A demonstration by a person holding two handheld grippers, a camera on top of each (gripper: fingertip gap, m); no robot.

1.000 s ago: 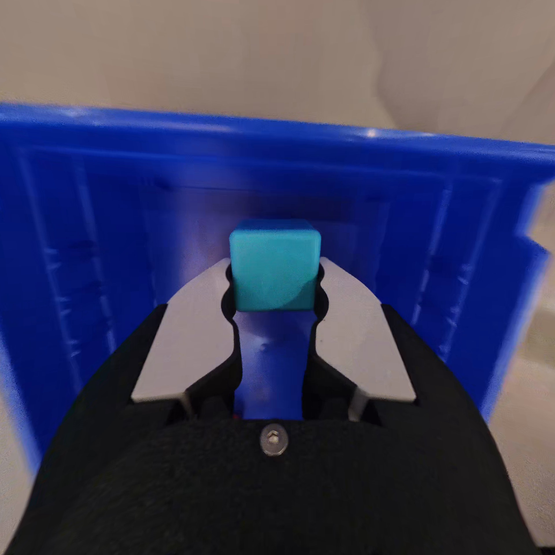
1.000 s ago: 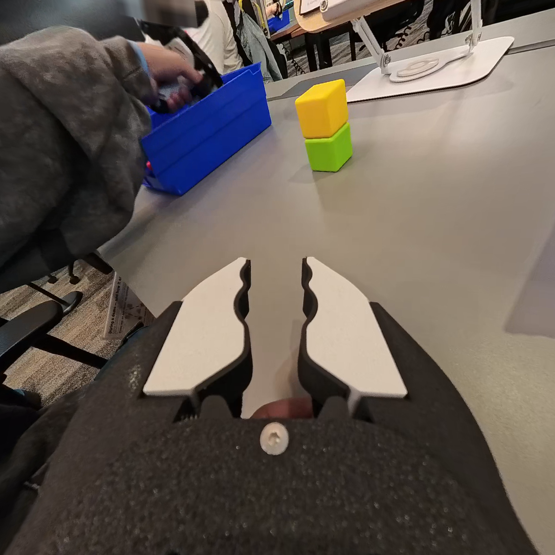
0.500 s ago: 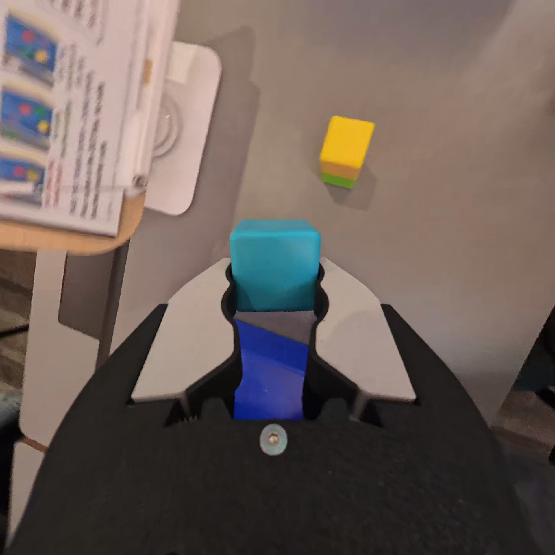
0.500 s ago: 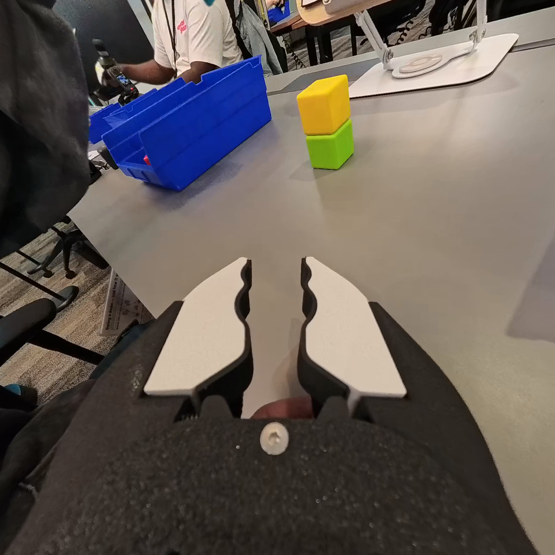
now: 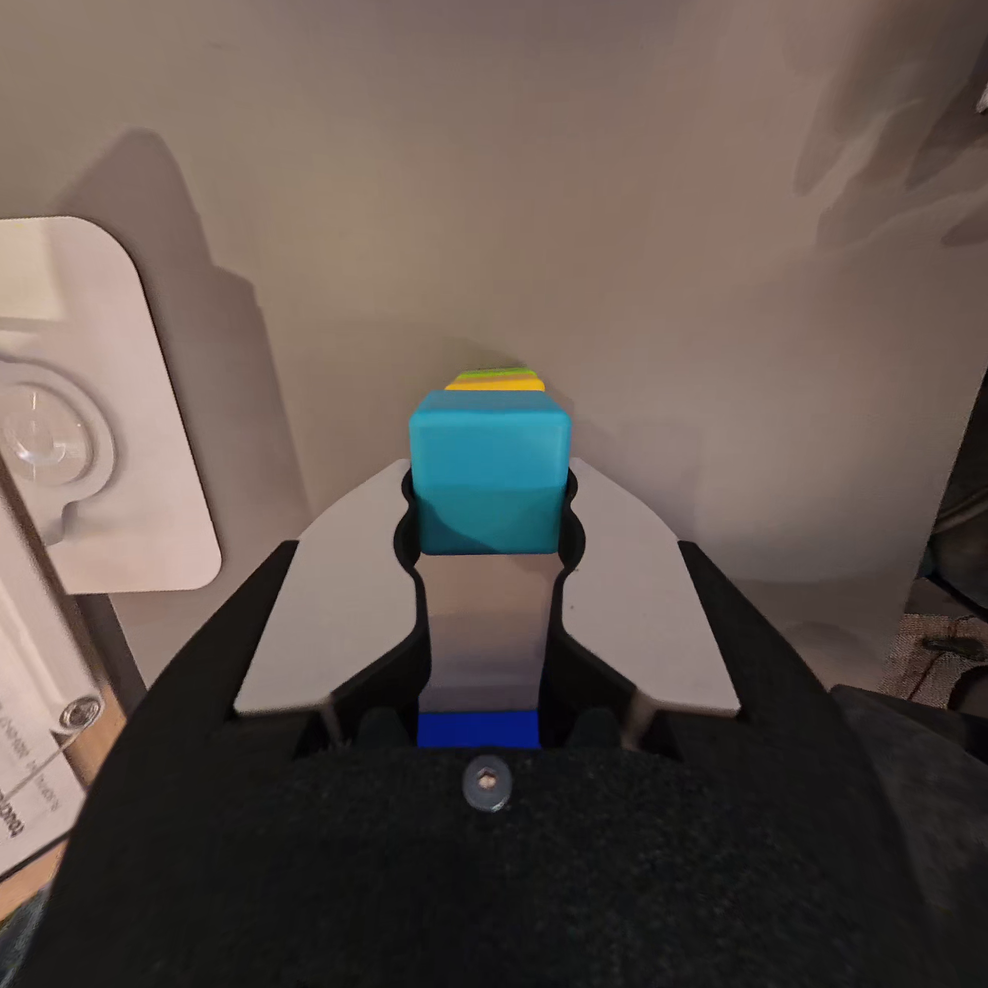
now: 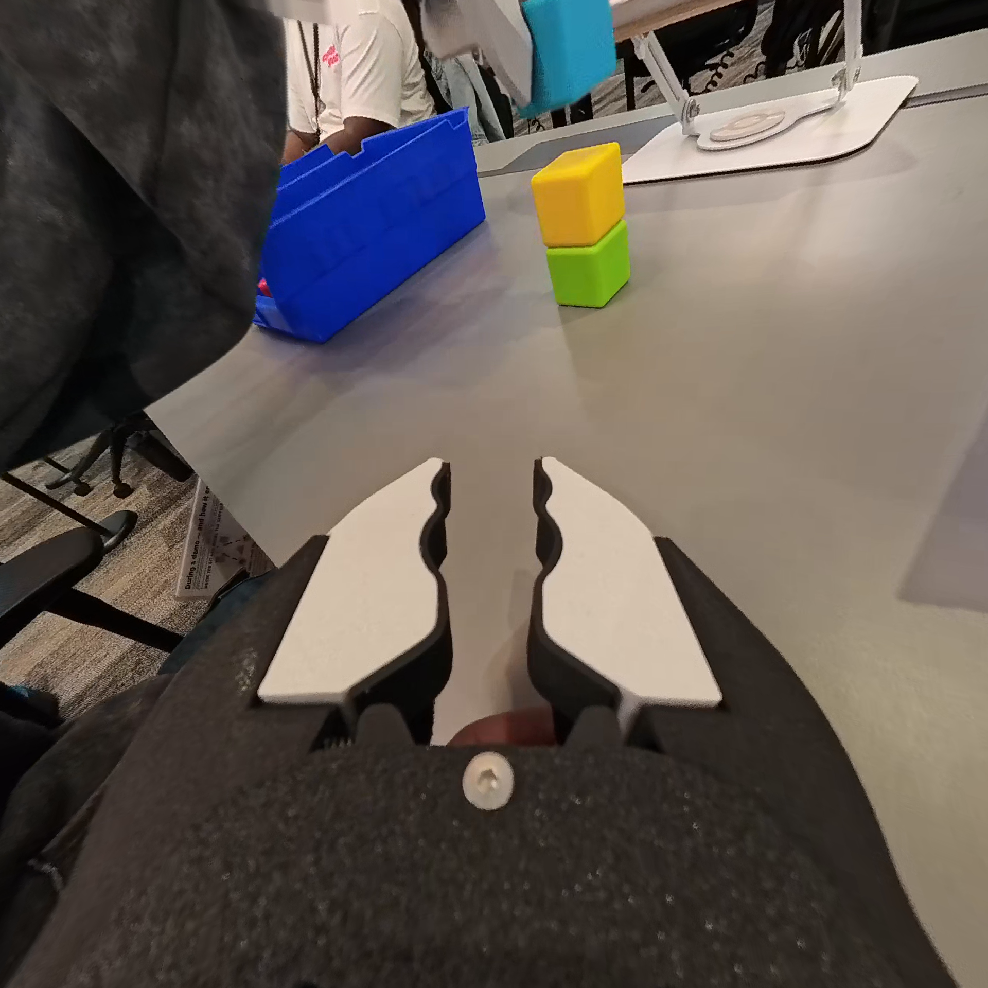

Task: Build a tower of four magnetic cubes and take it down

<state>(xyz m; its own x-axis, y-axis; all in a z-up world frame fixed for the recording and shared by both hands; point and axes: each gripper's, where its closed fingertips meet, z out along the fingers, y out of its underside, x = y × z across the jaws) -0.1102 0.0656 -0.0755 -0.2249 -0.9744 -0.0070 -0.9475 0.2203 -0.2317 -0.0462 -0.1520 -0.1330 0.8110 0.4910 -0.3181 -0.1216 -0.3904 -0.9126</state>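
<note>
My left gripper (image 5: 489, 481) is shut on a teal cube (image 5: 487, 470) and holds it in the air above the stack. It also shows at the top of the right wrist view, with the teal cube (image 6: 569, 51) well above the stack. The stack is a yellow cube (image 6: 580, 195) on a green cube (image 6: 588, 264), standing on the grey table (image 6: 695, 401). In the left wrist view only slivers of the yellow cube (image 5: 497, 383) and green cube (image 5: 500, 371) show past the teal one. My right gripper (image 6: 492, 470) is open and empty, low over the table's near side.
A blue bin (image 6: 374, 224) stands left of the stack with something red inside. A white stand base (image 6: 775, 128) lies behind the stack and shows at the left of the left wrist view (image 5: 107, 401). A grey sleeve (image 6: 117, 187) fills the left. A person sits behind the bin.
My left gripper has lifted the teal cube out of the blue bin and carried it to a spot above the yellow-and-green stack. My right gripper has stayed put.
</note>
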